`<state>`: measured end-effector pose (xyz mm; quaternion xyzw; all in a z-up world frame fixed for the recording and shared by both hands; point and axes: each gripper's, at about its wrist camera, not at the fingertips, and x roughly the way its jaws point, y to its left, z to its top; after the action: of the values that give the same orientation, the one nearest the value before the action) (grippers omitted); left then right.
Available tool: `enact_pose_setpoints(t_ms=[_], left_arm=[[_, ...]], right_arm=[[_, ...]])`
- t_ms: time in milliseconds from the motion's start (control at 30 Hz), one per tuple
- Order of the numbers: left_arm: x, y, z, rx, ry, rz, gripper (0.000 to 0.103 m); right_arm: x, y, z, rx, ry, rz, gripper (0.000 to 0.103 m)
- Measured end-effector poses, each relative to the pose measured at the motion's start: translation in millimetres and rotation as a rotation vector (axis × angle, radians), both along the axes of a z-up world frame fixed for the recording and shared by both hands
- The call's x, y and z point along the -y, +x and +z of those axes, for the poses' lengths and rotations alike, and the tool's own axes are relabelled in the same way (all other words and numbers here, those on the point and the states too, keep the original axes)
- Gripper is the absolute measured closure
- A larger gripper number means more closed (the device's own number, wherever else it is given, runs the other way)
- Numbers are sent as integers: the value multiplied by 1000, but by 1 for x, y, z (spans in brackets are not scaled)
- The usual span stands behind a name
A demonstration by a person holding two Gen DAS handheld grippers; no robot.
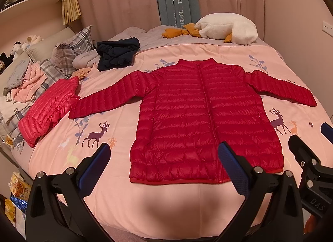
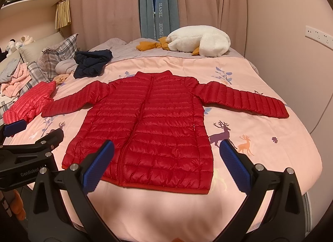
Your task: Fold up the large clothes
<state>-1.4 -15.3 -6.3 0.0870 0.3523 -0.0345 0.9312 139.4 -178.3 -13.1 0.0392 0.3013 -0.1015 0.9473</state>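
Note:
A red quilted down jacket lies flat and zipped on the pink bed cover, sleeves spread to both sides; it also shows in the right wrist view. My left gripper is open and empty, held above the jacket's hem near the bed's front edge. My right gripper is open and empty, also above the hem. The right gripper's finger shows at the right of the left wrist view. The left gripper's finger shows at the left of the right wrist view.
A folded pink-red down jacket lies left of the left sleeve. A dark navy garment, plaid pillows and a clothes pile lie at the back left. A white goose plush lies at the back. Curtains hang behind.

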Motion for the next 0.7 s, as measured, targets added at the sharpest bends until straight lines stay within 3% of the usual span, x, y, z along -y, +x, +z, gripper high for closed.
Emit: enact_pose_setpoints(t_ms=[233,333,533,700], left_arm=[[0,1,-1,-2,1,-3,1],[-6,8,-7,-24,-39,-13,1],[-39,44,-38,-108,-274,-37,1],[-86,85,-71,-160,-542,15,1]], right_arm=[[1,2,-2,-3,5,-1,2],[9,4,-8,7,83,35,2],[40,9,-26,103,430,179,2],[57,15,-41,229,528,158,2]])
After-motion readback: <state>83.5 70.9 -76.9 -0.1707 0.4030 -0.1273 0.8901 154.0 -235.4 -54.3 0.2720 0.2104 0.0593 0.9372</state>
